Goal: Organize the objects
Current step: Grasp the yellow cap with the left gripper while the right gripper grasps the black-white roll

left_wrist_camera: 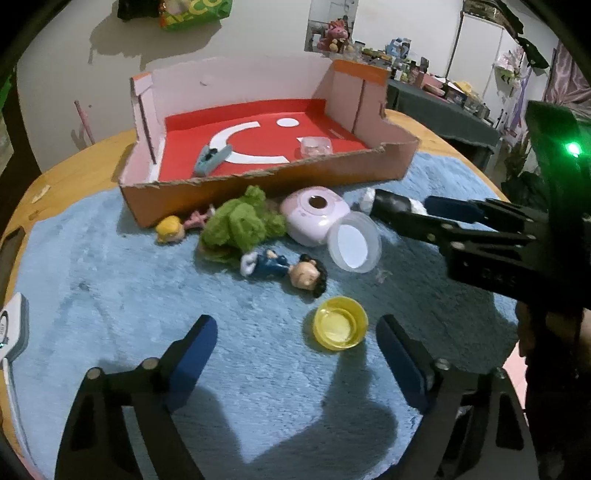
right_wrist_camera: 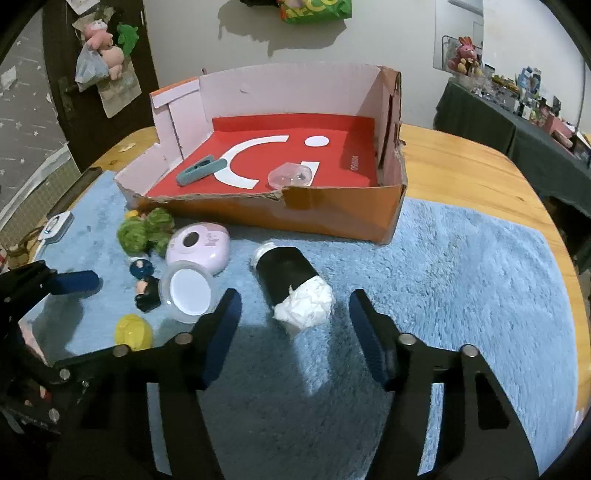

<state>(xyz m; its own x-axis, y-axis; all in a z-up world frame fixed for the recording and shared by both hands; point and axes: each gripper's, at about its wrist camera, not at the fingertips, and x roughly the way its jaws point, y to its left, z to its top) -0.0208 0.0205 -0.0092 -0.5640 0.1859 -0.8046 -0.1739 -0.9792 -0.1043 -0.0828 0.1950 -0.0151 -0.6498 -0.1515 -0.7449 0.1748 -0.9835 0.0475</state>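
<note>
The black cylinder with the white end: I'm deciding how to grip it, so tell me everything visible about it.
The black cylinder lies on its side on the blue fluffy mat, in front of the cardboard box. Its body looks matte black; crumpled white material, like paper or tissue, is stuffed into the near end, and the far end shows a pale rim. It points diagonally toward the right gripper, whose open jaws flank the white end without touching it. Only the mat is seen touching it.

Green bag (right_wrist_camera: 314, 11) on wall; plush toys (right_wrist_camera: 105, 51) on door.
</note>
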